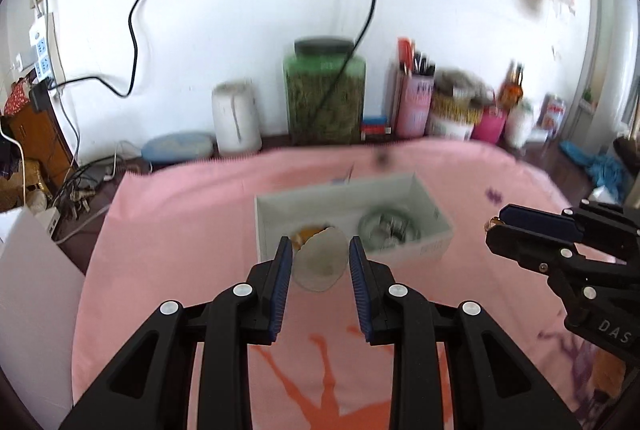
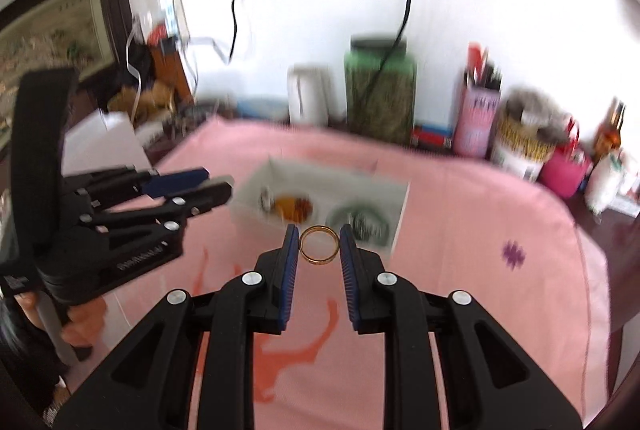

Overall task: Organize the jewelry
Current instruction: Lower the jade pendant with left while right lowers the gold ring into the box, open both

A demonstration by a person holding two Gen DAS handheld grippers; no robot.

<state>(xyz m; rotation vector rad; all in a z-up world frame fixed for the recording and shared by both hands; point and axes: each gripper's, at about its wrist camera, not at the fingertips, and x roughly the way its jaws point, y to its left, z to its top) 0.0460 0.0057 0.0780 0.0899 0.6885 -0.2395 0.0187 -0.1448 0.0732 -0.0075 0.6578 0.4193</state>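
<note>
A: What is each tool holding?

B: The right tool [image 2: 319, 244] is clenched on a gold ring [image 2: 319, 245], pinched by its outer edge between the blue pads at the centre of the right wrist view. The left tool [image 1: 320, 260] grips a pale, translucent disc-like piece [image 1: 320, 264]; it is too blurred to say what kind of jewelry it is.

A: Why hold them up like that?

B: My guess is both pieces are being carried clear of the pink cloth [image 1: 192, 230] on the counter toward the white box [image 1: 420, 190], which sits just past the fingertips in both views. Gripping the ring across its edge keeps it from rolling out.

A: And what is in the box?

B: Toward its left end lies an amber, orange-beaded piece [image 2: 296, 208] with something small and silvery beside it. Toward the right lies a greenish bangle [image 2: 358, 222], apparently around a darker item. The box is open-topped, so both held pieces could drop straight in.
</note>
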